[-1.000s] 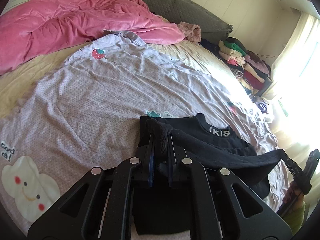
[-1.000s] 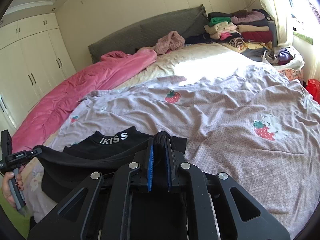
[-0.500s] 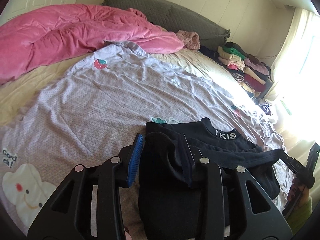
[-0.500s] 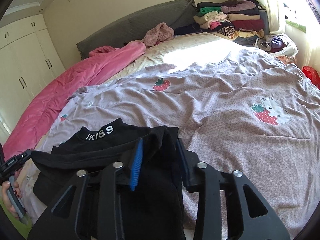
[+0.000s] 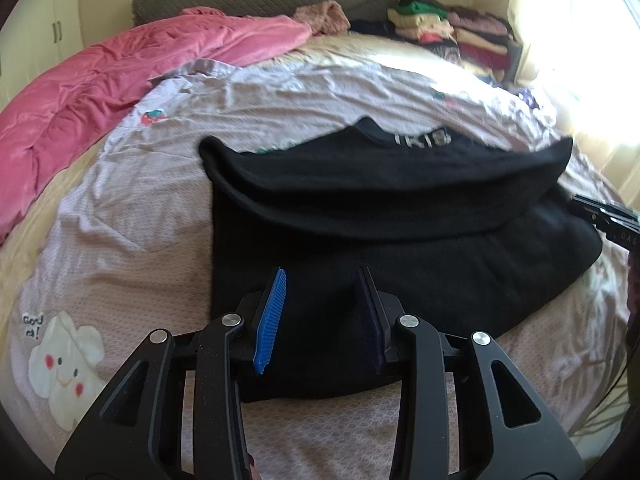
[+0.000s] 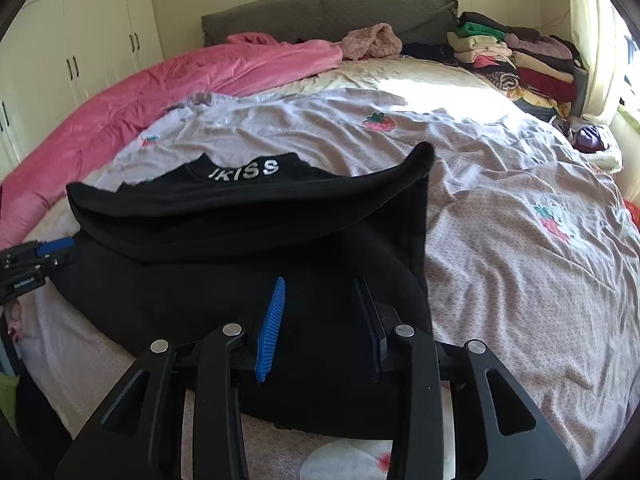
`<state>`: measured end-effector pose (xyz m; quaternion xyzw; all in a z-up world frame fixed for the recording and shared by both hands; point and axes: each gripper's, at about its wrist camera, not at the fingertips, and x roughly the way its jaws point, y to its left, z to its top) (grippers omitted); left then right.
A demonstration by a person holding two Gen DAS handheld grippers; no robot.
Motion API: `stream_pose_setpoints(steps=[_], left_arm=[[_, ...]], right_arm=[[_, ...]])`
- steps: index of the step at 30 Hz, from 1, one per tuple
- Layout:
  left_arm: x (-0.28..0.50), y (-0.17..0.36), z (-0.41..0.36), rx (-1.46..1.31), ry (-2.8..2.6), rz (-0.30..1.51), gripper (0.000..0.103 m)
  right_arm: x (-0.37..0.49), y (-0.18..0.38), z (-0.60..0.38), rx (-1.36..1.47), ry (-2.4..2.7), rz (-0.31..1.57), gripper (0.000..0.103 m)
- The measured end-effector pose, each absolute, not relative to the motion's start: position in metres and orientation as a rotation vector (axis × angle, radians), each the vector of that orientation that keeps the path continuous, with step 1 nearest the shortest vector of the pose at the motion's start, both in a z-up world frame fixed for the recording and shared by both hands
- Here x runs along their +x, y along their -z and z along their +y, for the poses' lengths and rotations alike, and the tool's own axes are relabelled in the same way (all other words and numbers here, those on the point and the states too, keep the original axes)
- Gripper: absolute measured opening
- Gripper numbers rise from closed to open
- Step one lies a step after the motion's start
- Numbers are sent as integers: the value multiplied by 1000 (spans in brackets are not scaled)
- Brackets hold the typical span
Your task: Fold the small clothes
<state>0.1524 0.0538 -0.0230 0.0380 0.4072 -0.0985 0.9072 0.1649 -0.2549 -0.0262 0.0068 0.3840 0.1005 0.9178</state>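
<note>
I see the black garment [image 5: 400, 216] lying on the lilac patterned sheet [image 5: 132, 216] of the bed, its lower part doubled up over itself so a thick rolled fold runs across it, just short of the collar. White letters reading "KISS" [image 6: 245, 169] show on the neckband beyond the fold. The cloth is plain, dark and soft, with a sagging curve along the folded edge.

My left claw [image 5: 322, 316] has just been opening; its blue-padded fingers [image 5: 272, 320] stand apart over the near hem, pressing on nothing. My right claw [image 6: 320, 324] has likewise just let go, jaws spread above the garment's near edge with only cloth beneath them.

A pink duvet [image 6: 168, 80] lies at the far left, and stacked clothes [image 6: 520, 64] sit by the headboard.
</note>
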Motion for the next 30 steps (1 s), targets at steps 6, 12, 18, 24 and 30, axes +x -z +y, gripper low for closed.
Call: stream_pose_setpoints(steps=[6, 12, 18, 24, 30], left_arm=[[175, 26, 44, 123, 181, 854, 30], [210, 25, 47, 51, 172, 869, 34], [238, 16, 65, -72, 136, 860, 38], [246, 1, 98, -243, 107, 778, 52], [244, 23, 131, -322, 90, 809, 54]], right_arm=[[197, 39, -232, -42, -225, 838, 34], [227, 38, -228, -10, -218, 845, 34], [247, 37, -237, 50, -196, 864, 34], [256, 36, -256, 107, -118, 850, 34], [245, 25, -282, 163, -49, 786, 34]])
